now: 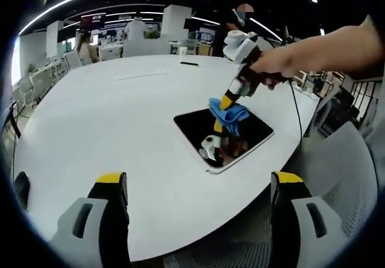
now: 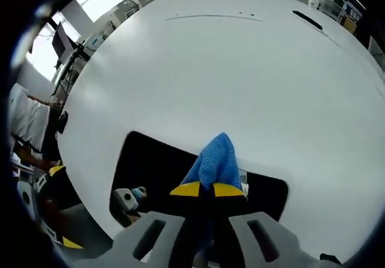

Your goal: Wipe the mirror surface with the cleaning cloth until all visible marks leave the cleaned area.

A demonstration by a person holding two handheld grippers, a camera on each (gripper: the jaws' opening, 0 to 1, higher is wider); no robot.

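Observation:
A rectangular mirror (image 1: 198,127) with a white rim lies flat on the white table, dark and reflecting the gripper above it. My right gripper (image 1: 224,103), held by a person's hand, is shut on a blue cleaning cloth (image 1: 231,113) and presses it onto the mirror's far part. In the right gripper view the cloth (image 2: 215,163) bunches up out of my right gripper (image 2: 206,189), over the mirror (image 2: 150,163). My left gripper (image 1: 198,181) stands open near the table's front edge, well short of the mirror, with nothing between its jaws.
The round white table (image 1: 114,112) spreads wide to the left and behind the mirror. A thin dark object (image 1: 188,63) lies near its far edge. A grey mesh chair (image 1: 343,166) stands at the right. Desks, chairs and people fill the office behind.

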